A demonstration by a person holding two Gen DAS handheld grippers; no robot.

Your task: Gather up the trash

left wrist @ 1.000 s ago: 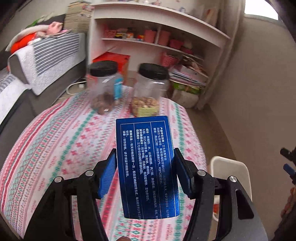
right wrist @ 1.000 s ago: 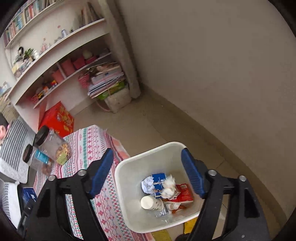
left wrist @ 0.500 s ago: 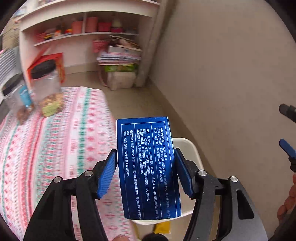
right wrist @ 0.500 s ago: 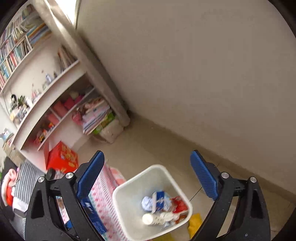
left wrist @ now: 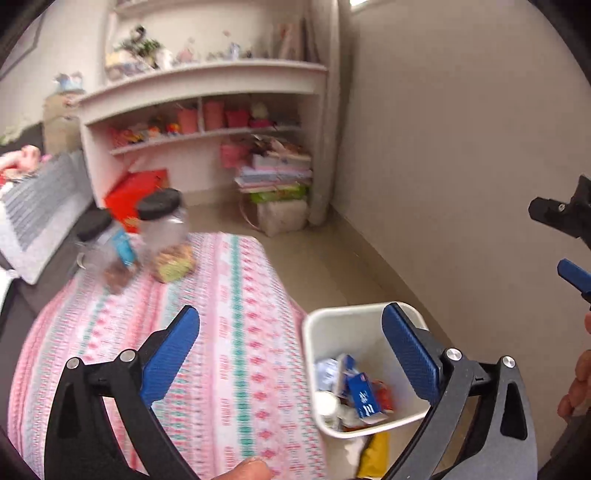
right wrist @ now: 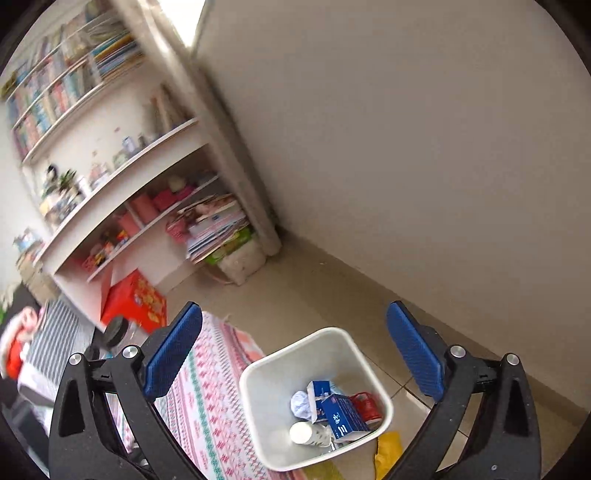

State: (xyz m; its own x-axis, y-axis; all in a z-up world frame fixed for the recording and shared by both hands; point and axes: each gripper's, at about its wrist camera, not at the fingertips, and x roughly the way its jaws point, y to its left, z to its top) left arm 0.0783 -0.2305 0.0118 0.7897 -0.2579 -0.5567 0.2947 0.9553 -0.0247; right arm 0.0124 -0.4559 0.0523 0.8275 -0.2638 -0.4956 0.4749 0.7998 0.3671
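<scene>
Trash bin (right wrist: pixel 255 384) holds a blue box (right wrist: pixel 341 415), lettering unreadable; both claws (left wrist: pixel 291 354) (right wrist: pixel 295 354) gape wide.

A plain beige wall (right wrist: pixel 424 147) was met by a tiled floor (right wrist: pixel 314 288) of like colour. White curved shelving (left wrist: pixel 207 79) was set against the far wall, with books (right wrist: pixel 55 81) ranged on its upper shelves. A table under a pink patterned cloth (left wrist: pixel 229 332) was seen near a striped grey sofa (left wrist: pixel 40 199). Daylight was admitted by a window (right wrist: pixel 190 18) at the corner.
</scene>
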